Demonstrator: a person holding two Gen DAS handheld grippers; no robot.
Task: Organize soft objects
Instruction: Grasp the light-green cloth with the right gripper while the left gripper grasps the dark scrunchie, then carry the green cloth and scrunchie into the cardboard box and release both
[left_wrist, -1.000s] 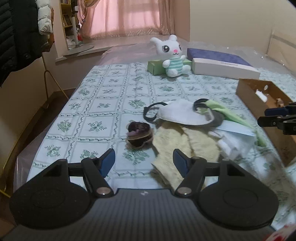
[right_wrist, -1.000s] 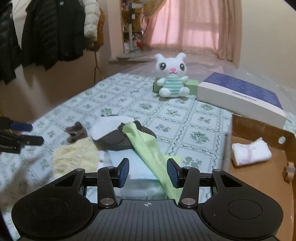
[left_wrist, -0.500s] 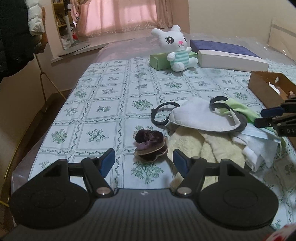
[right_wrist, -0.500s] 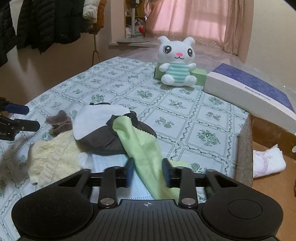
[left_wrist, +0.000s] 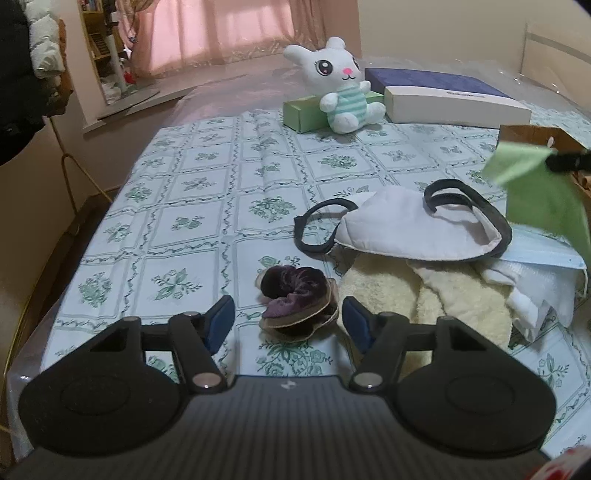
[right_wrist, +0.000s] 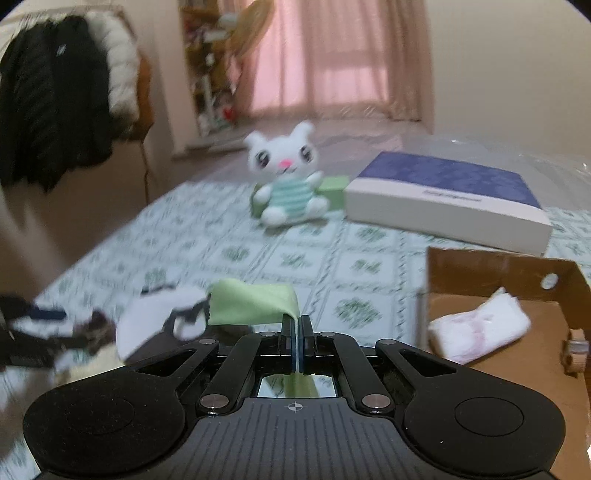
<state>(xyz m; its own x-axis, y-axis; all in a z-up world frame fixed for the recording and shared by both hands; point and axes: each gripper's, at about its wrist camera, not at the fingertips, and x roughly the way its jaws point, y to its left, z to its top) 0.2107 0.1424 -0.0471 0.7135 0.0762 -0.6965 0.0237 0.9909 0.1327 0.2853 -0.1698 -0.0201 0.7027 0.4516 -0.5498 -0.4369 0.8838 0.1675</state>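
Observation:
My right gripper (right_wrist: 296, 325) is shut on a light green cloth (right_wrist: 253, 306) and holds it lifted above the pile; the cloth also hangs at the right edge of the left wrist view (left_wrist: 535, 192). My left gripper (left_wrist: 288, 319) is open, low over the table, with a dark purple scrunchie (left_wrist: 295, 301) between its fingers. Beside it lie a cream fluffy towel (left_wrist: 424, 291), a white mask with dark straps (left_wrist: 413, 225), a blue surgical mask (left_wrist: 543, 251) and white cloth (left_wrist: 539, 291). A cardboard box (right_wrist: 498, 266) at the right holds a folded white-pink cloth (right_wrist: 480, 325).
A white plush bunny (left_wrist: 340, 85) sits at the far side against a green box (left_wrist: 303, 112). A blue-and-white flat box (left_wrist: 450, 99) lies beside it. The table's left edge (left_wrist: 92, 229) drops off. Coats (right_wrist: 55, 99) hang at the left wall.
My right gripper has shut on the green cloth and lifted it off the pile, toward the box. My left gripper has moved forward so the scrunchie sits between its open fingers.

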